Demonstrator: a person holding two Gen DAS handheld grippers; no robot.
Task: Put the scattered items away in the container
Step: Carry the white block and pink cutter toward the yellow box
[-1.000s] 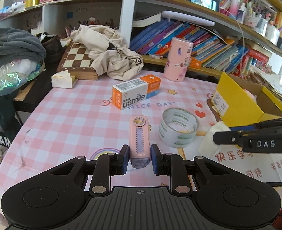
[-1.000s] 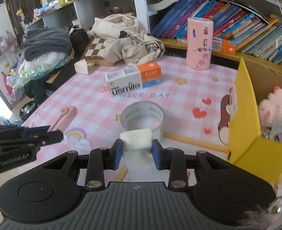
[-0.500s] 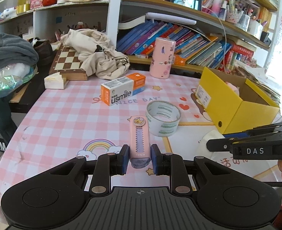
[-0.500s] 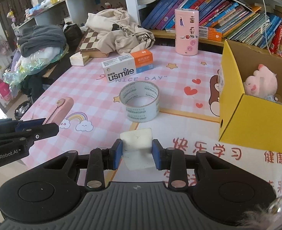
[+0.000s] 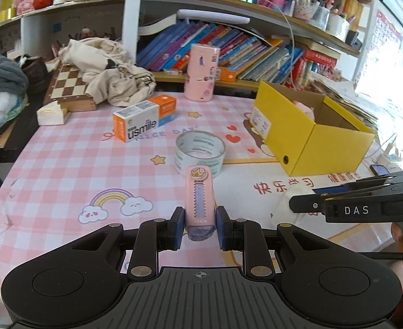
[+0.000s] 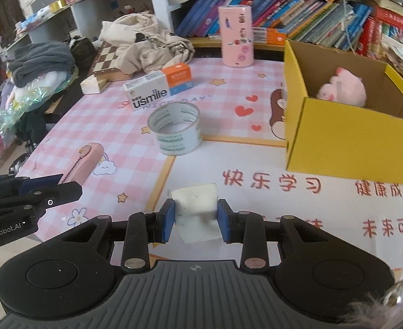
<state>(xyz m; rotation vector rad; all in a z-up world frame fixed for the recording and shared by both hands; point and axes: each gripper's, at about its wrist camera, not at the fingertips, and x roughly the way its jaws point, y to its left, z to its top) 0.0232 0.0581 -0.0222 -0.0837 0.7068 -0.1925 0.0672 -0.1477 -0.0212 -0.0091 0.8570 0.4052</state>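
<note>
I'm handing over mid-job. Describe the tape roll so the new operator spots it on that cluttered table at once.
Start at the yellow box on the pink checked tablecloth. To its left, in front of the orange and white usmile carton, stands the tape roll. It is the only open ring there: whitish, with small print around its band.

Pink-and-white checked tablecloth (image 5: 50, 170) with a rainbow print. Yellow cardboard box (image 6: 349, 142). Pink utility knife (image 5: 200, 197); white eraser block (image 6: 197, 205).
</note>
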